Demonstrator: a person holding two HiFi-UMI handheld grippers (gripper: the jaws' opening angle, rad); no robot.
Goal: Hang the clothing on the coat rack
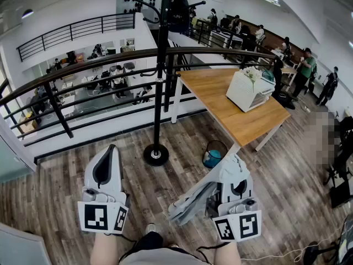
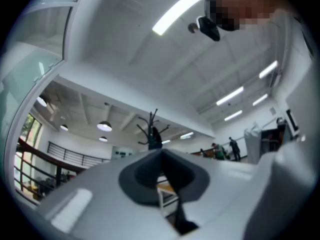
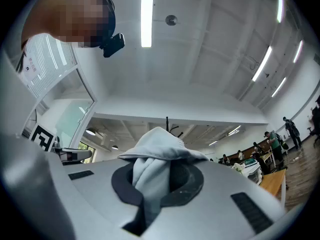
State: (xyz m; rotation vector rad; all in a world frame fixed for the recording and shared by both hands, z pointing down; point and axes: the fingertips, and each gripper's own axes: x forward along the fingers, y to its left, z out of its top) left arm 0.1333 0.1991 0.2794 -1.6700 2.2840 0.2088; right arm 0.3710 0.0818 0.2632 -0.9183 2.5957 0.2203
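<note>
Two grippers sat low in the head view, each tilted upward, above a wood-plank floor (image 1: 287, 175). On the left, the left gripper (image 1: 110, 150) had its jaws drawn together with nothing between them; its own view showed only a thin slit where the dark pads met. Beyond it a curved black railing (image 1: 99, 62) ran across, with a lower office level visible behind it. Near the middle stood the coat rack (image 1: 159, 109), a black pole on a round base set on the floor just before the railing, well apart from both grippers; a dark garment (image 1: 177, 7) already hung from a hook at its top. Right of the base, a small blue bucket (image 1: 212, 158) rested on the floor by a table leg. Further right, the right gripper (image 1: 234, 162) had its jaws clamped on the clothing (image 1: 190, 203), a pale grey fabric that bunched up over the jaw tips in the right gripper view and draped down toward the left in the head view. Behind it stood a wooden table (image 1: 237, 115) carrying a white box (image 1: 248, 90), and several people stood at the far right.
</note>
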